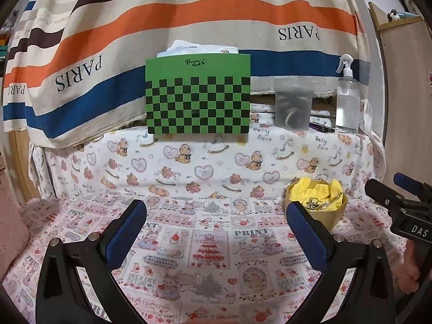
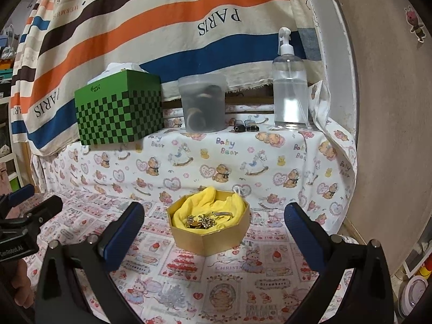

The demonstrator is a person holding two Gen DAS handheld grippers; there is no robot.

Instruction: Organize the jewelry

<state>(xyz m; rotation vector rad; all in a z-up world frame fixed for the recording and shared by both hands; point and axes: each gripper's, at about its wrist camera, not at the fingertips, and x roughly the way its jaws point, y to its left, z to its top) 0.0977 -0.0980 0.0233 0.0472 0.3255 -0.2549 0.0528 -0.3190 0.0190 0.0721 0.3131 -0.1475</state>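
A gold hexagonal box (image 2: pixel 213 239) lined with yellow cloth (image 2: pixel 205 205) stands on the printed tablecloth. Gold jewelry pieces (image 2: pixel 202 220) lie on the cloth inside it. The box also shows in the left wrist view (image 1: pixel 328 212), partly behind my left gripper's right finger. My right gripper (image 2: pixel 214 226) is open and empty, its fingers on either side of the box, a little short of it. My left gripper (image 1: pixel 216 222) is open and empty, left of the box over bare cloth. The right gripper shows at the left wrist view's right edge (image 1: pixel 388 197).
On a raised ledge at the back stand a green checkered tissue box (image 2: pixel 118 110), a translucent tub (image 2: pixel 203 102) with dark items, two small dark objects (image 2: pixel 247 128) and a clear spray bottle (image 2: pixel 290 89). A striped PARIS cloth (image 2: pixel 162 27) hangs behind. A wall panel (image 2: pixel 391 108) stands at right.
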